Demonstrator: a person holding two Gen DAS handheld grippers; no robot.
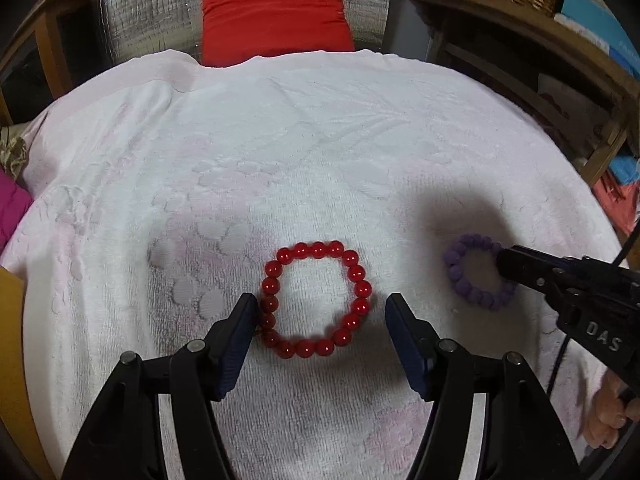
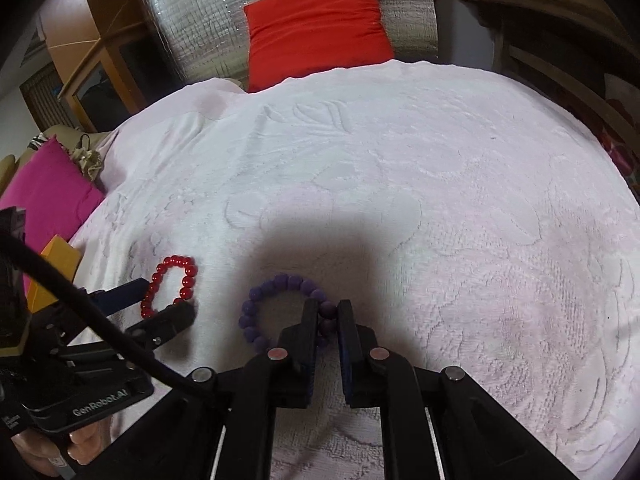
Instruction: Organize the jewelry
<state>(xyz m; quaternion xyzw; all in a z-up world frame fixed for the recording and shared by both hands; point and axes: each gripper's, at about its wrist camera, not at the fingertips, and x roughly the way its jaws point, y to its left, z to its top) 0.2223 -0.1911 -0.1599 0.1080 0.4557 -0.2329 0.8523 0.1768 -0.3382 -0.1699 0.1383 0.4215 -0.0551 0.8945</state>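
Lying flat on the white embossed terry towel (image 1: 320, 128), the glossy red round-bead bracelet (image 1: 316, 300) is sitting between the spread fingers of the left gripper (image 1: 320, 312), whose jaws are standing wide apart, the left finger pad just touching the ring's outer beads. Beside it to the right, the matte purple bead bracelet (image 2: 280, 308) is lying on the same towel, and the right gripper (image 2: 328, 312) is pinching its right-hand side, one finger inside the loop and one outside, jaws nearly together on the beads. A red square cushion (image 1: 276, 12) is leaning against the silver quilted foil panel (image 2: 200, 12) behind the towel.
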